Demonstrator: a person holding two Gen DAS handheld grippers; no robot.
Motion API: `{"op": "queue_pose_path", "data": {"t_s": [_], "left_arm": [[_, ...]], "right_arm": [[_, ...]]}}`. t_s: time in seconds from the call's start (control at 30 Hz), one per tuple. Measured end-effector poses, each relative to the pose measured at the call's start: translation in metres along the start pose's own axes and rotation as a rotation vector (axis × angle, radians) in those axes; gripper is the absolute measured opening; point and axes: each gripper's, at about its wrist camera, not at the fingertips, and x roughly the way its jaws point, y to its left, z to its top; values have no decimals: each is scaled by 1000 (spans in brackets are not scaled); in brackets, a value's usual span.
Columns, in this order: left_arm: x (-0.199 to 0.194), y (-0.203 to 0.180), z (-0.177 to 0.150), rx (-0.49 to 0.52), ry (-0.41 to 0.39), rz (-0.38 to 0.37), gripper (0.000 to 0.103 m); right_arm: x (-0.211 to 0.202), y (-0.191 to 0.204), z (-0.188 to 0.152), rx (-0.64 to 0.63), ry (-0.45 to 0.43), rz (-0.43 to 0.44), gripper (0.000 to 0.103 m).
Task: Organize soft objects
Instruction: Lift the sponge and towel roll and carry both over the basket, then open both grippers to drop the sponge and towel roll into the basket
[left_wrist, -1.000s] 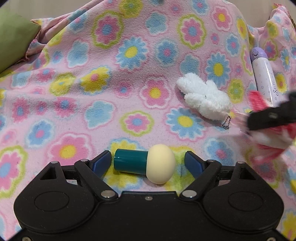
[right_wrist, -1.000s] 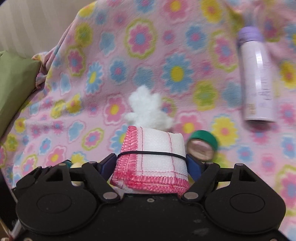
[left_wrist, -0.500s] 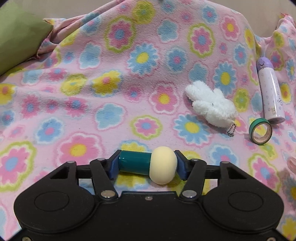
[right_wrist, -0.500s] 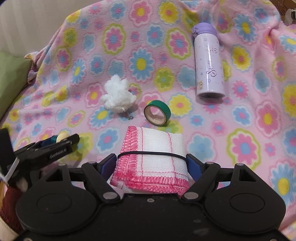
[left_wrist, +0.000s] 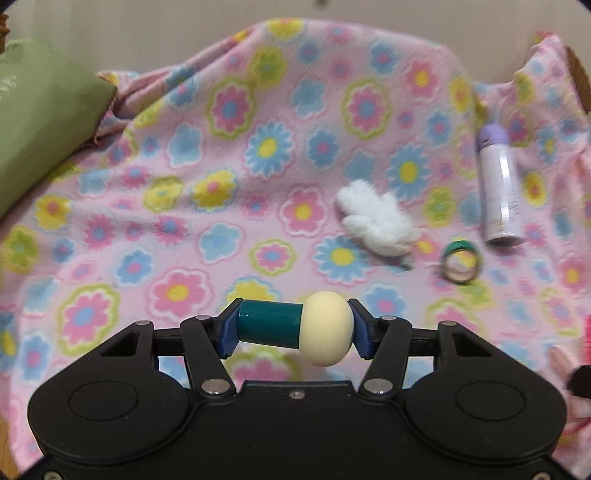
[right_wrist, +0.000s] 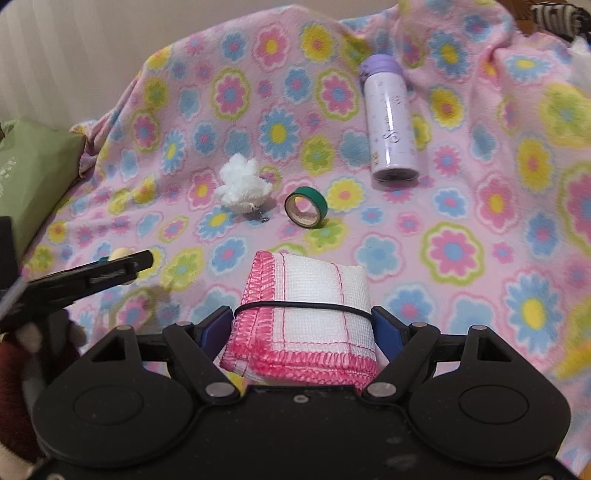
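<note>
Left claw (left_wrist: 293, 329): clamped on the mushroom toy, one blue finger on each end.
Mushroom toy (left_wrist: 295, 330): lying sideways between the fingers, teal stem to the left, cream round cap to the right, lifted above the blanket.
Right claw (right_wrist: 306, 329): clamped on the folded cloth, a blue finger pressed on each side.
Folded cloth (right_wrist: 304, 325): white with pink stitched edges, a black band around it, held up over the blanket.
Blanket (left_wrist: 155, 236): pink with big blue, yellow and pink flowers, spread out under everything.
Fluffy white toy (left_wrist: 376, 221): resting on the blanket, ahead and right of the left claw, small chain at its near end.
Tape roll (right_wrist: 306, 211): green outside, standing on its edge just right of the fluffy white toy, not touching it.
Purple bottle (right_wrist: 389, 129): lying on its side past the tape roll, cap pointing away.
Green cushion (left_wrist: 40, 122): at the far left, against the edge of the blanket.
Left claw from the right camera: at the left side, cream cap peeking over it.
</note>
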Motion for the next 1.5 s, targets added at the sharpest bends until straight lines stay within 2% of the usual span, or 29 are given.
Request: {"op": "queue_pose_path", "data": {"t_s": [0.13,0.2,0.47,0.67,0.83,1.13,1.5], "left_arm": [[-37,-17,-3,13,51,14,55],[-57,-25,-11,13,72,-3,55],[-125,-47,-54,30,62,-75,55],[-158,-55,-89,22,78,-119,55],[-167,-56,-110,5,118,-157,55],[-156,-54,-134,-4,195,-139,55],[-153,-50,-141,-28,230,-145,56]], "right_arm": [[-27,-2,-8,1,-38,15,80],[-41,-2,-15,-4,-57,20,81],[-93,-8,-50,2,-114,48,81],[-124,-10,-78,8,-135,86,81],[-142,-5,-101,-23,-124,112,81],[-118,7,-128,-36,1,92,81],[-114,6,-129,-20,42,91,82]]}}
